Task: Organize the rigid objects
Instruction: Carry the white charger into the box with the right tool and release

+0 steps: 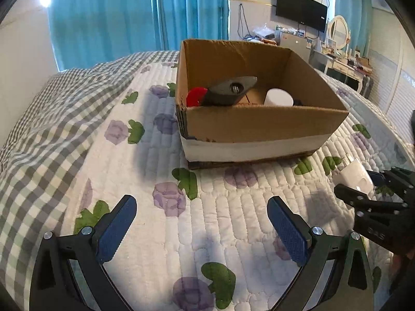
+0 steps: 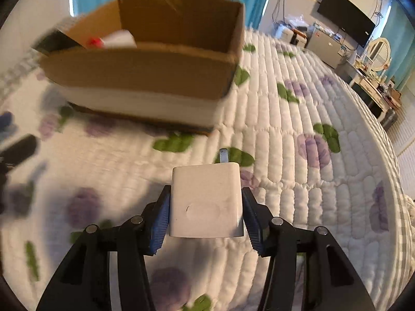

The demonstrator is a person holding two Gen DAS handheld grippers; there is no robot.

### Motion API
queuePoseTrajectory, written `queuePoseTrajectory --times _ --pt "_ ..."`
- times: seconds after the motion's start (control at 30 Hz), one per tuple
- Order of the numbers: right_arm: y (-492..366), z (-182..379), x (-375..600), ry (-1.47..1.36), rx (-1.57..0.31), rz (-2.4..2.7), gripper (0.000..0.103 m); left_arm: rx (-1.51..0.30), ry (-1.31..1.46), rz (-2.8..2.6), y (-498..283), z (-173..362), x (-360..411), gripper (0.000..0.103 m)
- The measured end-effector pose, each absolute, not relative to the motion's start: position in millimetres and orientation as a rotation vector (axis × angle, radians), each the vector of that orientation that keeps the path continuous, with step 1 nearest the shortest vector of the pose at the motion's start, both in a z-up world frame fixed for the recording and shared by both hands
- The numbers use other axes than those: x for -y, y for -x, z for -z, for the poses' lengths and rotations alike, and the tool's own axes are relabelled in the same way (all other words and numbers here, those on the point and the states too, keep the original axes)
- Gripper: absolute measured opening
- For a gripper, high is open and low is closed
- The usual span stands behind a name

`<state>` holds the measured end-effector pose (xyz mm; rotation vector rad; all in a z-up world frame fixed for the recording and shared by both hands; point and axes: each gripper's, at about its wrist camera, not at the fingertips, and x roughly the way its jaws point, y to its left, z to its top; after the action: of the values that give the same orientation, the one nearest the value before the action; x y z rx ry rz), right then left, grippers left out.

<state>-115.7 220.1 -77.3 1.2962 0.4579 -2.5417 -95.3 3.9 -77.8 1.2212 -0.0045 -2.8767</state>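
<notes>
A cardboard box (image 1: 259,127) stands on the floral quilt, also in the right wrist view (image 2: 145,70). Inside it lie a grey tool with a red part (image 1: 228,90) and a white round object (image 1: 278,98). My right gripper (image 2: 206,207) is shut on a white plug charger (image 2: 206,202), held above the quilt in front of the box's right corner. The charger (image 1: 354,175) and right gripper (image 1: 363,189) show at the right edge of the left wrist view. My left gripper (image 1: 202,220) is open and empty above the quilt, in front of the box.
A grey checked blanket (image 1: 52,119) lies along the bed's left side. Blue curtains (image 1: 129,13) hang behind. A wall TV (image 1: 301,9), a small fridge and a dresser with a mirror (image 1: 337,29) stand at the far right.
</notes>
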Motion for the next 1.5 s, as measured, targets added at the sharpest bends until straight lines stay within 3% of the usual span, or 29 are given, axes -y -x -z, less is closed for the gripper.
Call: queuePoseTrajectory --times 0.33,0.67,0.87,1.13,1.2,1.23,1.27,1.5 --pt "118 -6 -207 -1.054 -0.276 2.518 0.051 -0.022 -1.116 2.941 98 7 3 0.102" --pt "185 -93 -172 -0.832 -0.208 2.531 0.051 0.013 -0.968 2.924 177 -51 14 0.102" --pt "255 -74 -154 -0.919 -0.158 2.533 0.051 -0.015 -0.928 2.885 229 -41 29 0.102" --pt "312 -7 -139 -1.109 -0.271 2.534 0.052 -0.018 -0.984 2.896 246 -1 34 0.102" --pt "316 -5 -139 -1.085 -0.248 2.545 0.055 0.008 -0.994 2.887 247 1 31 0.102" --pt "317 -6 -141 -1.079 -0.233 2.546 0.065 0.005 -0.99 2.891 245 0 31 0.102" --pt "317 -9 -145 -1.064 -0.209 2.564 0.068 -0.003 -0.988 2.896 242 -2 31 0.102" --pt "279 -56 -173 -1.014 -0.177 2.632 0.068 -0.079 -0.875 2.948 198 -51 27 0.102"
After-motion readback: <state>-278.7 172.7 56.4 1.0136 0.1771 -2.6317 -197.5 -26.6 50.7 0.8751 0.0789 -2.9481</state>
